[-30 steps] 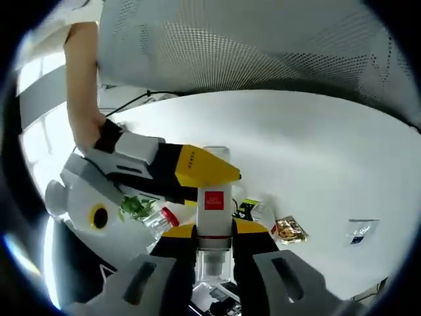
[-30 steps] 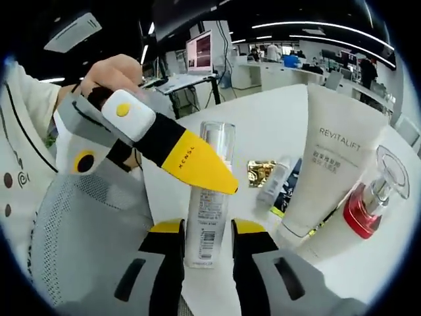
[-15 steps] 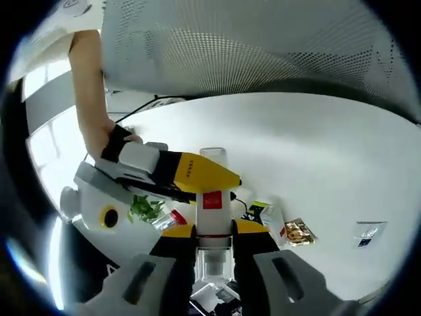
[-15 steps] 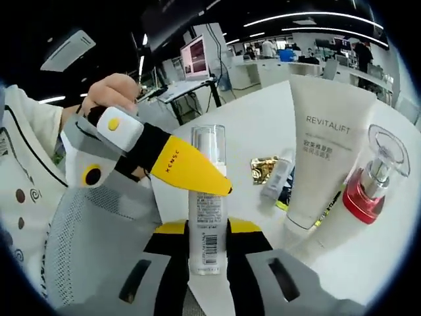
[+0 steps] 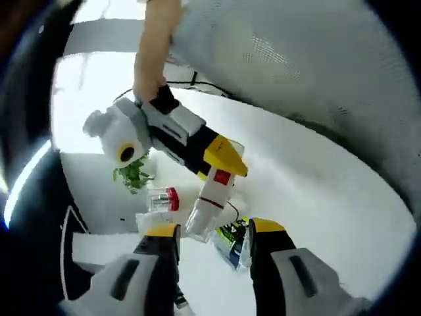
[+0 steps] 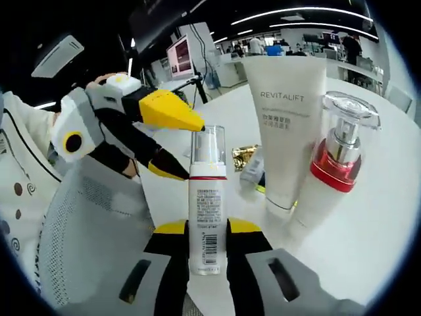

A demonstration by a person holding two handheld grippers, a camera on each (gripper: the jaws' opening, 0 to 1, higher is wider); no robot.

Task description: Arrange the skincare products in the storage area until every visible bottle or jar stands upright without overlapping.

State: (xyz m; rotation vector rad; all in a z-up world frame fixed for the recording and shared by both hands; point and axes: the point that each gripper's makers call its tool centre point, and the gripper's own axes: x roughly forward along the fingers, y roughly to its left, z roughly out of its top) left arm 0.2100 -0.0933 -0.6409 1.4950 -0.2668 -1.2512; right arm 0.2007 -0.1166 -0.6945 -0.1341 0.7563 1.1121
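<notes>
A: Left gripper view first. State of the left gripper (image 5: 205,236)?

B: Jaws spread at the bottom of the frame, nothing between them; released. Above them, centre frame, the right gripper (image 5: 176,137) reaches in from the upper left and grips a pump bottle (image 5: 209,203), which leans across the white table (image 5: 316,197). A red-collared bottle (image 5: 161,199) sits at centre left. A dark sachet (image 5: 230,236) lies low centre, between the jaws.

A: Right gripper view?

B: The right gripper (image 6: 206,230) is clenched on the pump bottle (image 6: 206,201), centre frame, label and barcode facing the camera, clear cap on top. The left gripper (image 6: 131,128) sits in the upper left, jaws apart, tips just beside the cap, not gripping it. To the right stand a white tube (image 6: 284,125) and the red-collared bottle (image 6: 339,158), both upright, just beside each other. A gold sachet (image 6: 242,157) lies behind the pump bottle.

A: Step in hand?

B: Judged: the pump bottle is carried by one gripper alone, not yet set down.

A: Next move?

B: Lower it upright onto bare table near the tube, clear of the sachets, then open the jaws without tipping it.
</notes>
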